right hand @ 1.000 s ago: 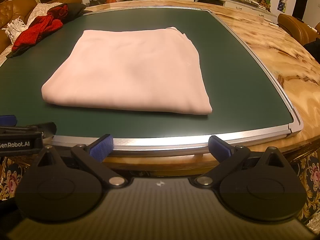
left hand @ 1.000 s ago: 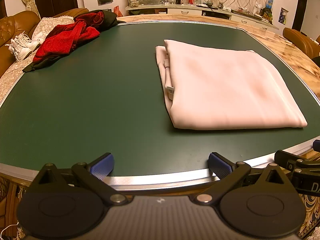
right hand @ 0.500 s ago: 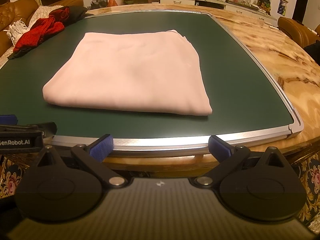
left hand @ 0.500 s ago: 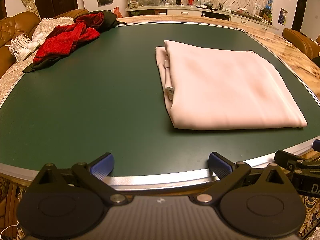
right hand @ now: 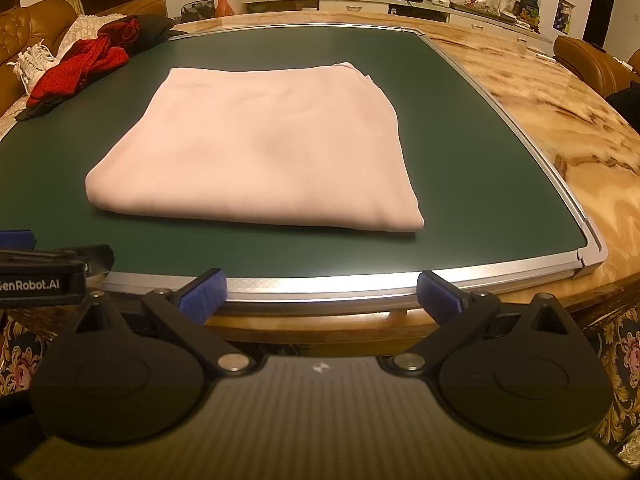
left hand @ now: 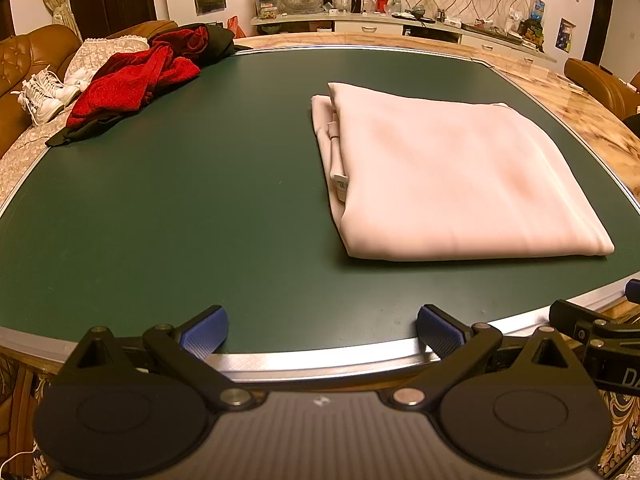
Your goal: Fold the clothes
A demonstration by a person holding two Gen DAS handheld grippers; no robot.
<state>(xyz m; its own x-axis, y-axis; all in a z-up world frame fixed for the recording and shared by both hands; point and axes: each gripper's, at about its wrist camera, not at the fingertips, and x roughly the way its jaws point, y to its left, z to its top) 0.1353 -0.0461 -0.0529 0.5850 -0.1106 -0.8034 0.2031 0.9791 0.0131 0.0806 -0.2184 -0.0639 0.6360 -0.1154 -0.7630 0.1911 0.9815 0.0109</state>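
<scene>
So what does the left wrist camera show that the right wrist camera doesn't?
Only the left wrist view shows the folded pale pink garment's open layered side with its small white size tag. Only the right wrist view shows the green mat's silver-framed near right corner and the wide stretch of marble tabletop beyond it. Both show the garment lying flat on the green mat, the crumpled red and black clothes pile at the far left, and open, empty jaws.

both left gripper (left hand: 322, 330) and right gripper (right hand: 322, 290) gape empty.
</scene>
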